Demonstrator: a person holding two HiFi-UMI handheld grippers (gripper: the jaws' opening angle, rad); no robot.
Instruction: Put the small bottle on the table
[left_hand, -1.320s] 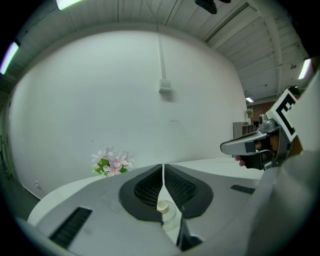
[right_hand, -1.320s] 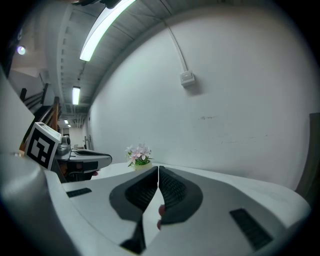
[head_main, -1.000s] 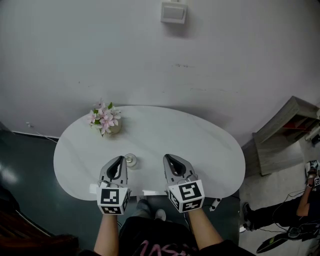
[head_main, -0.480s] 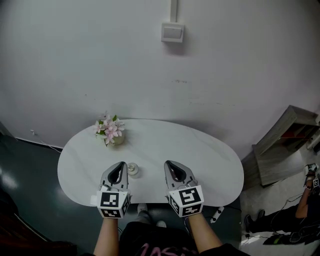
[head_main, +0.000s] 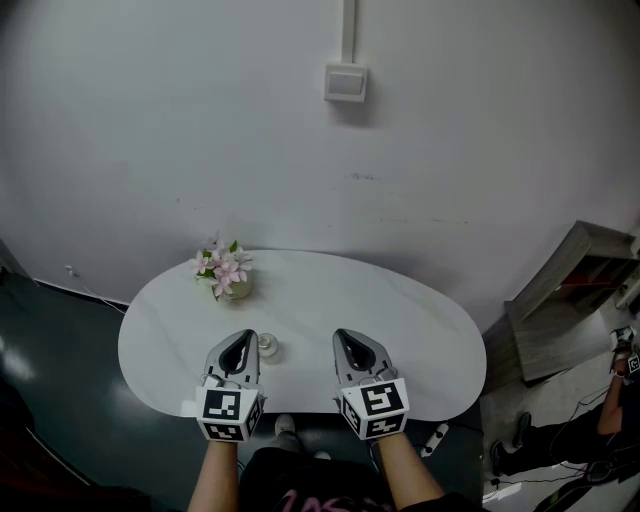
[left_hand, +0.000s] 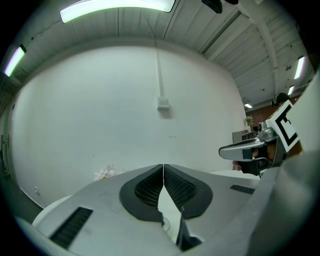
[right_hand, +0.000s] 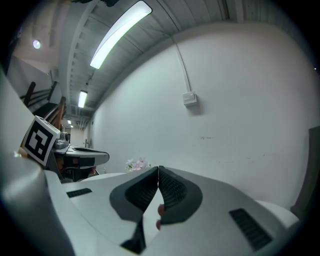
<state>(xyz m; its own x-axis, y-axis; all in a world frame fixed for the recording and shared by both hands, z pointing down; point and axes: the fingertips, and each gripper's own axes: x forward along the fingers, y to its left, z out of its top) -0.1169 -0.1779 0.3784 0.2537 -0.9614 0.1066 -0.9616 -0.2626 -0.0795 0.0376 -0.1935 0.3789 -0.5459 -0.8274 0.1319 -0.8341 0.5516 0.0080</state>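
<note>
Small bottle (head_main: 267, 346), upright on the white oval table (head_main: 420, 340), near its front edge. Head view: the bottle's long axis is vertical, so only its round top shows. It stands just beside the tip of the left gripper (head_main: 240, 342), on that gripper's right, and apart from it as far as this view tells. The right gripper (head_main: 349, 340) lies well apart on the bottle's far side, so the left hand is the nearer. Both grippers point away from the person across the table, and their marker cubes overhang the front edge. The flowers (head_main: 228, 277) stand further back and to the left, near the rear rim. The tabletop is bare between them and the bottle, and bare to the right, which leaves room to draw back or move sideways. Left gripper view: the jaws are closed tip to tip with nothing between the pads, and the bottle cannot be made out clearly. Right gripper view: the jaws likewise meet at the tips and grasp nothing. Judged from its position, the bottle is already placed, and a straight pull-back towards the person would clear it.
</note>
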